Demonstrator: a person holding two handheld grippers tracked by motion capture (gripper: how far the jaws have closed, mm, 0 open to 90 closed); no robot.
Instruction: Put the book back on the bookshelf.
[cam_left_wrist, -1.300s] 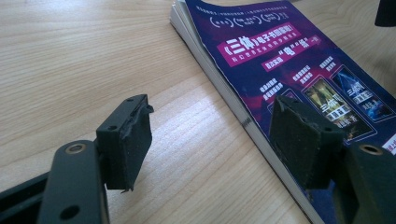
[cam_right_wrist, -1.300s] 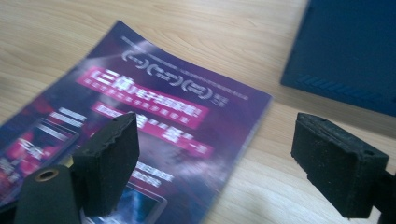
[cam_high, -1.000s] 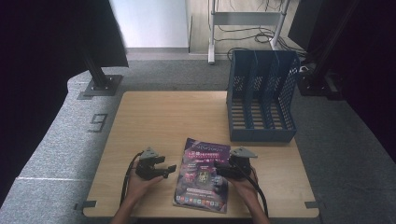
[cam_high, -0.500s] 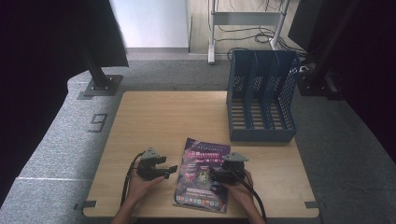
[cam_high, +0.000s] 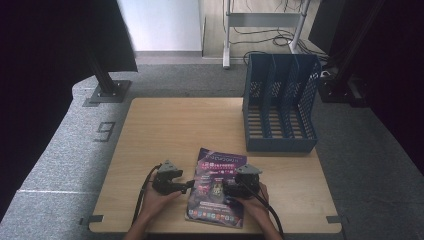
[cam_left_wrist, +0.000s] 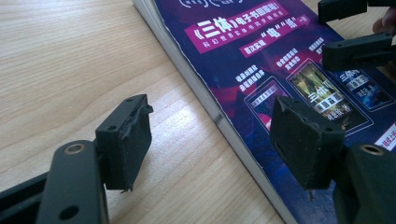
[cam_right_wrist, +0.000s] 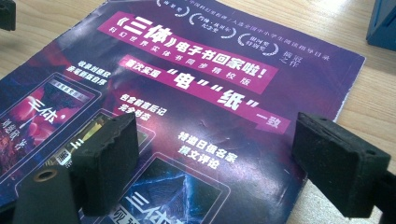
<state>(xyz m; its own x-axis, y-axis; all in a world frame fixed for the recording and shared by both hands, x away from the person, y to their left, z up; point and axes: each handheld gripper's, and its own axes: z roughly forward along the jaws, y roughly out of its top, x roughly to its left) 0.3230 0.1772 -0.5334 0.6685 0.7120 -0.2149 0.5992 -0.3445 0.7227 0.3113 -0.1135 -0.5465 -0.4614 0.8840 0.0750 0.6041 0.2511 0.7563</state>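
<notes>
Near the table's (cam_high: 165, 125) front edge, a purple magazine (cam_high: 216, 187) lies flat, cover up, white and pink print on it. Left gripper (cam_high: 186, 186) sits just left of the magazine, held in the person's left hand (cam_high: 157, 200); its jaws stand wide apart with nothing between them, one pad over bare wood, the other over the magazine's left edge (cam_left_wrist: 233, 135). Right gripper (cam_high: 226, 189) rests over the magazine's right half, held by the right hand (cam_high: 252, 204); its jaws are also spread wide and empty, hanging above the cover (cam_right_wrist: 201, 121). Whether either pad touches the paper cannot be told. Blue file rack (cam_high: 281, 102) stands upright at the far right of the table, well apart from the magazine.
</notes>
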